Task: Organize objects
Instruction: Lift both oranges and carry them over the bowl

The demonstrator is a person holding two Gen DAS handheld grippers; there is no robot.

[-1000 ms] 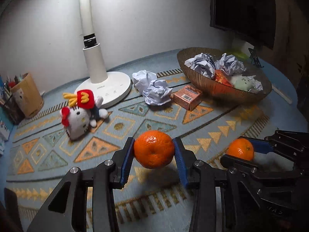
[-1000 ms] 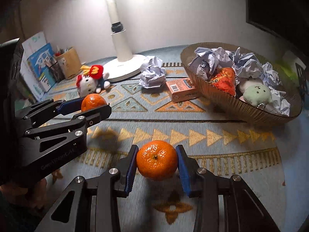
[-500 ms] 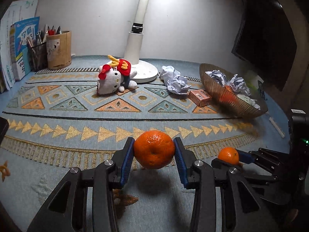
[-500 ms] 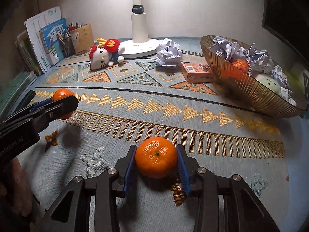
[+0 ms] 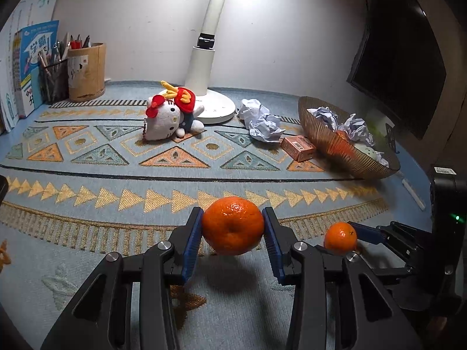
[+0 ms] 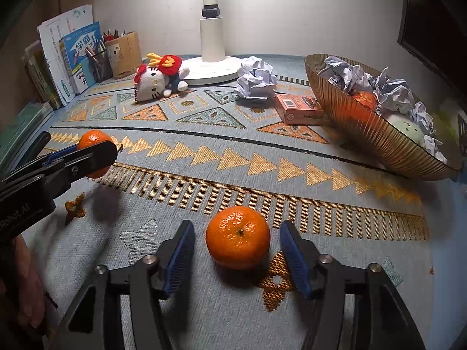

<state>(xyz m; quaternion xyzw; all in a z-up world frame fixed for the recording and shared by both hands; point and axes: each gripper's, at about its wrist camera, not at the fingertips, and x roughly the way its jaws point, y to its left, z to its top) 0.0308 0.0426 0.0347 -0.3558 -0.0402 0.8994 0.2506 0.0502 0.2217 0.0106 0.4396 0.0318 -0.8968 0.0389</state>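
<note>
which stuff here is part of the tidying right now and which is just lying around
In play:
- mandarin clamped in left gripper
- second mandarin on the mat, right gripper just opened

Lying about:
- plush toy
- lamp
- pen holder

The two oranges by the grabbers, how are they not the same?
The left orange is squeezed between the left gripper's pads, off the mat; the right orange sits on the mat. The right gripper has just been opening, its pads clear of that orange. Its stem dot shows in its own view; the left one's doesn't. Both are round, shiny and orange.
</note>
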